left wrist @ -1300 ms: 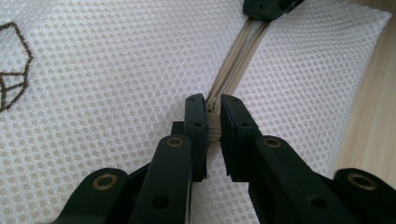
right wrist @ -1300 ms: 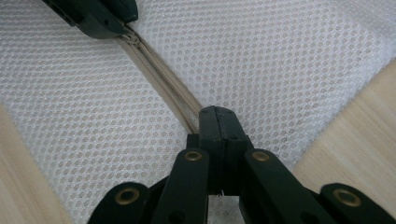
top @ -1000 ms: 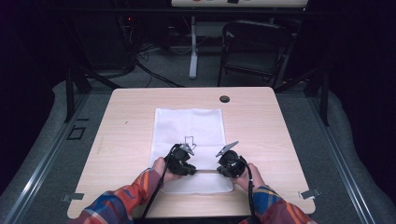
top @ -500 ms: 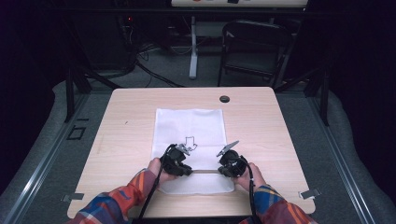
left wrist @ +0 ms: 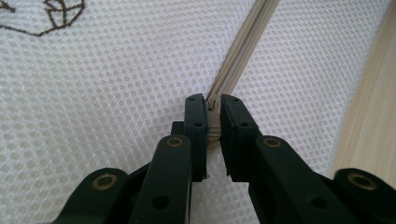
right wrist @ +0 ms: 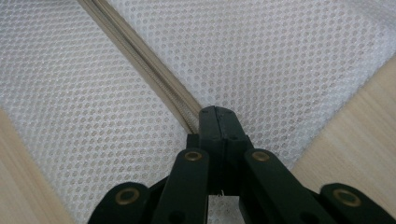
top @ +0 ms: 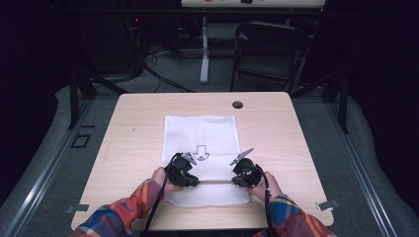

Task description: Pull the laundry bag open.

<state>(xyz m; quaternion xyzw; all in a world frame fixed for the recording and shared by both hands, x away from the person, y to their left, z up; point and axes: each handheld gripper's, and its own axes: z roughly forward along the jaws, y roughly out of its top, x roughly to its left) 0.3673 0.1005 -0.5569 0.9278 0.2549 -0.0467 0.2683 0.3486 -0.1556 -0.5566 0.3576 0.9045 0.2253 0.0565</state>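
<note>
Since a second ago, your left gripper slides left, clamped on the white mesh bag's beige zipper; your right gripper pinches its end.

One camera looks down from high up at the whole desk. Two tiny cameras look very close at the white mesh bag and its zipper.

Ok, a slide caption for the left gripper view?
Left gripper jaws pinch the zipper end of a white mesh bag.
</note>
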